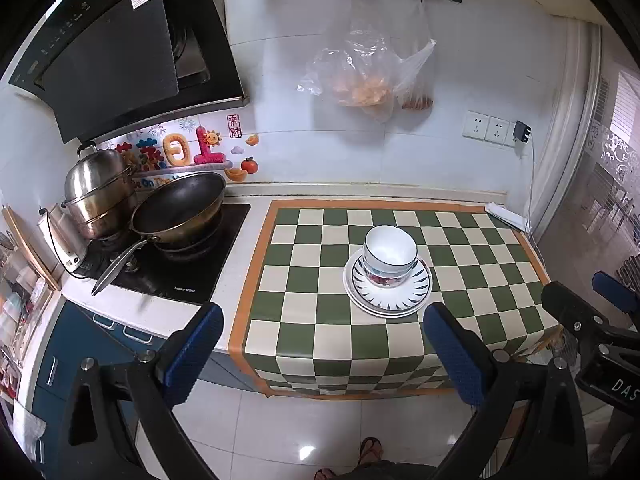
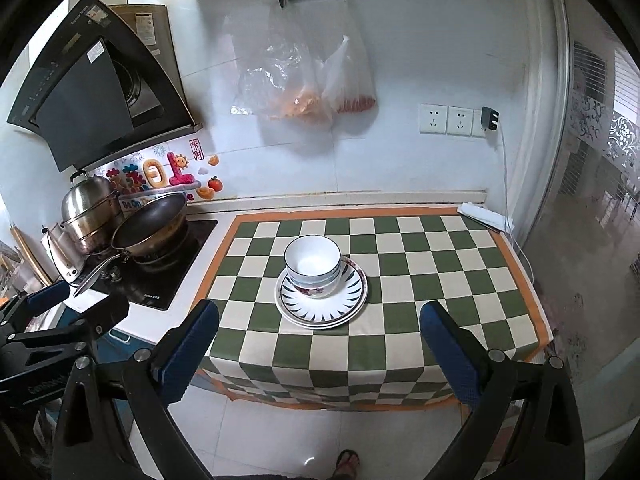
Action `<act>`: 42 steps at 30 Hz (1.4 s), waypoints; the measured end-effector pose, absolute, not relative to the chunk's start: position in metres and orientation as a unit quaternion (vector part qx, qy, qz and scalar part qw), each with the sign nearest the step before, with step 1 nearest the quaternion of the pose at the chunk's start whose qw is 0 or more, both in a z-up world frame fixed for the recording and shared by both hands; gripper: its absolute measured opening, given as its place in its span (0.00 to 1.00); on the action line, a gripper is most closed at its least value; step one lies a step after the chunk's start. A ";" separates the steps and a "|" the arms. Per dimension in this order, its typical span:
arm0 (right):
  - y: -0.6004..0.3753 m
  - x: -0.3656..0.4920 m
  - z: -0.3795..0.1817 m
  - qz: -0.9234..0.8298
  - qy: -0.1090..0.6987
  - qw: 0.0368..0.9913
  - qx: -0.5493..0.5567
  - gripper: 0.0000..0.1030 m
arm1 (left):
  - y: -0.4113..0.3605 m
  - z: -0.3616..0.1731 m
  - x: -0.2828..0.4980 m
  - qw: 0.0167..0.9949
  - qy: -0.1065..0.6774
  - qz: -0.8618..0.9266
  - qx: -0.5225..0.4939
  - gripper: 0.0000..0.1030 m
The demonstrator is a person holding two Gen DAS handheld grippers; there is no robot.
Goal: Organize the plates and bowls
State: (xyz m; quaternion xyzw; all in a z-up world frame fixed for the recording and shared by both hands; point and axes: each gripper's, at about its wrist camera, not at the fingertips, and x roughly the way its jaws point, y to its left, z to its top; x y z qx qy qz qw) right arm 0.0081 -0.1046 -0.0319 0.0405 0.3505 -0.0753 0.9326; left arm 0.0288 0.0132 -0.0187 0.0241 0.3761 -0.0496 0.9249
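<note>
Stacked white bowls (image 1: 389, 254) with blue rims stand on stacked plates (image 1: 400, 300) with a dark ray pattern, on the green checkered cloth. The right wrist view shows the same bowls (image 2: 313, 264) and plates (image 2: 336, 308). My left gripper (image 1: 322, 354) is open and empty, held back over the floor before the counter's front edge. My right gripper (image 2: 320, 350) is open and empty too, likewise back from the stack. The right gripper shows at the right edge of the left wrist view (image 1: 592, 320); the left gripper shows at the left edge of the right wrist view (image 2: 60, 312).
A checkered cloth (image 1: 320, 344) covers the counter. To the left a hob (image 1: 192, 276) carries a dark wok (image 1: 180, 208) and a steel steamer pot (image 1: 98, 192). A range hood (image 1: 120, 60) hangs above. Plastic bags (image 1: 360, 76) hang on the wall. A cable runs from a plug (image 1: 522, 132).
</note>
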 end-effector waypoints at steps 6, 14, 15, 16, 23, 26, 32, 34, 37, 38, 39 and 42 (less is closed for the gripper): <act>-0.105 0.006 -0.032 -0.075 0.351 0.933 0.040 1.00 | 0.018 -0.019 0.026 0.923 0.381 -0.051 0.020 1.00; -0.107 0.007 -0.031 -0.074 0.352 0.932 0.036 1.00 | 0.019 -0.021 0.029 0.920 0.389 -0.055 0.015 1.00; -0.108 0.008 -0.030 -0.072 0.353 0.932 0.036 1.00 | 0.020 -0.021 0.029 0.919 0.390 -0.055 0.015 1.00; -0.107 0.009 -0.029 -0.072 0.354 0.932 0.036 1.00 | 0.020 -0.021 0.029 0.919 0.390 -0.055 0.014 1.00; -0.114 0.018 -0.030 -0.065 0.360 0.930 0.036 1.00 | 0.022 -0.021 0.031 0.919 0.389 -0.054 0.015 1.00; -0.116 0.021 -0.032 -0.064 0.362 0.929 0.035 1.00 | 0.021 -0.021 0.030 0.920 0.389 -0.053 0.014 1.00; -0.116 0.022 -0.034 -0.062 0.363 0.929 0.032 1.00 | 0.022 -0.020 0.031 0.920 0.389 -0.052 0.014 1.00; -0.116 0.023 -0.035 -0.061 0.363 0.929 0.033 1.00 | 0.022 -0.020 0.031 0.920 0.389 -0.052 0.014 1.00; -0.117 0.023 -0.037 -0.060 0.365 0.928 0.035 1.00 | 0.022 -0.019 0.031 0.920 0.388 -0.050 0.014 1.00; -0.117 0.023 -0.037 -0.060 0.365 0.929 0.035 1.00 | 0.022 -0.020 0.031 0.920 0.389 -0.052 0.015 1.00; -0.118 0.023 -0.038 -0.060 0.365 0.929 0.035 1.00 | 0.022 -0.020 0.031 0.920 0.389 -0.051 0.014 1.00; -0.118 0.023 -0.037 -0.060 0.365 0.928 0.035 1.00 | 0.022 -0.020 0.031 0.920 0.389 -0.052 0.015 1.00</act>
